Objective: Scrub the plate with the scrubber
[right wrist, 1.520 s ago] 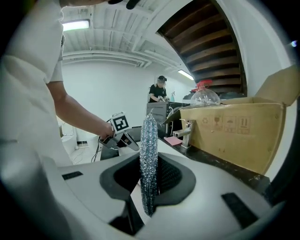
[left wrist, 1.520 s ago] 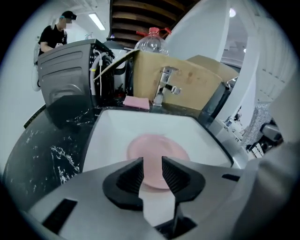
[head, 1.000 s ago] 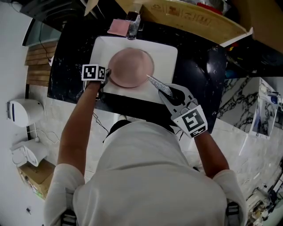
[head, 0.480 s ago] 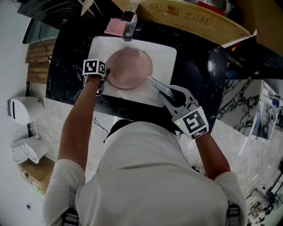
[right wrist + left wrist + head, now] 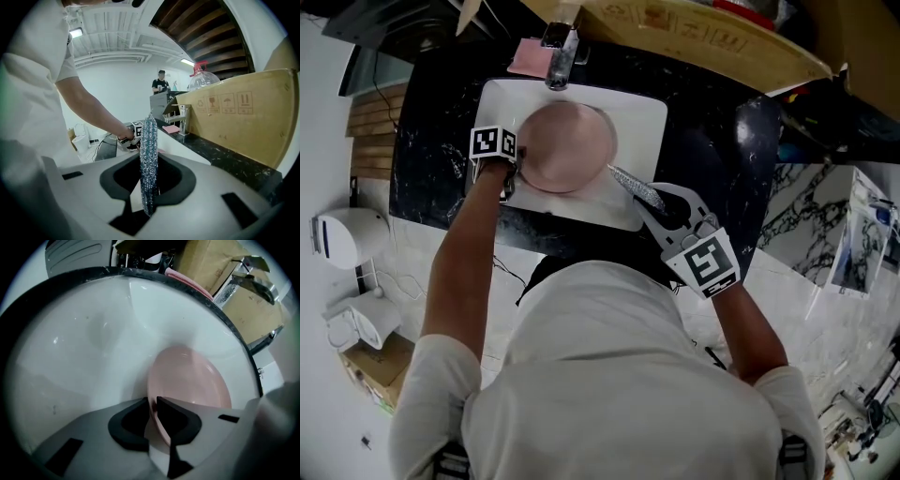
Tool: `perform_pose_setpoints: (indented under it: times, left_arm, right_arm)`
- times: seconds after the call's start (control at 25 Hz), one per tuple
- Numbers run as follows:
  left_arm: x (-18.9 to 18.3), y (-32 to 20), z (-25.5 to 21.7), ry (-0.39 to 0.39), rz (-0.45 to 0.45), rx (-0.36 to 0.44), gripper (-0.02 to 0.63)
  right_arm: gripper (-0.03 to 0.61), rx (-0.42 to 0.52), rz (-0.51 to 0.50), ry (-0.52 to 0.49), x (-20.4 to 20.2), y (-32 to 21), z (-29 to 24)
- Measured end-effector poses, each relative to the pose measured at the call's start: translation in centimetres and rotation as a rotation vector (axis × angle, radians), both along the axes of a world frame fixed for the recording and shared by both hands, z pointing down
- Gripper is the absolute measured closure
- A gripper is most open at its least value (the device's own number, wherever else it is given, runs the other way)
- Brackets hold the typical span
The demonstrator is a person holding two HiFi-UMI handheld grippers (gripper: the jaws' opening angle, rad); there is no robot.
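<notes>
While the left tongs [image 5: 152, 405] close on the plate [image 5: 567, 145] rim in the sink [image 5: 649, 117], we note the right tongs [image 5: 149, 164] clamping the scrubber [image 5: 635, 187], long axis pointing at the plate, left arm [image 5: 459, 272] outstretched.

I count one plate [image 5: 567, 145], one scrubber [image 5: 636, 187], one sink [image 5: 645, 112], one faucet [image 5: 557, 54], one pink cloth [image 5: 525, 58] and one cardboard box [image 5: 703, 37] on one counter [image 5: 712, 136]; one person [image 5: 161, 83] far off.
</notes>
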State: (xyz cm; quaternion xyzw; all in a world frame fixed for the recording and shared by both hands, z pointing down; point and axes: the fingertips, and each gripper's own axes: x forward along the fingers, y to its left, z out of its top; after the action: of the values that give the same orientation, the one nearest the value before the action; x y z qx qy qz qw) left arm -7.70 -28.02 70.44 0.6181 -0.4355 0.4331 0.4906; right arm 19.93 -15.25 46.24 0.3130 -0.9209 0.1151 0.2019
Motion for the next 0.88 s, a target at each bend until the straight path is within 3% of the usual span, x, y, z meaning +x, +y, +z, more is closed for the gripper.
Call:
perform_pose_setpoints:
  times: [0.32, 0.68, 0.88]
  left_arm:
    - [1.1, -0.7, -1.8, 0.136, -0.090, 0.055, 0.601]
    - [0.7, -1.1, -6.1, 0.114, -0.059, 0.196, 0.601]
    - [0.0, -0.7, -8.5, 0.165, -0.083, 0.251, 0.601]
  right_arm:
    - [0.500, 0.012, 0.005, 0.000, 0.1, -0.6, 0.5]
    - [0.500, 0.046, 0.002, 0.001, -1.7, -1.1, -0.3]
    - [0.500, 0.065, 0.005, 0.003, -2.7, -0.9, -0.9]
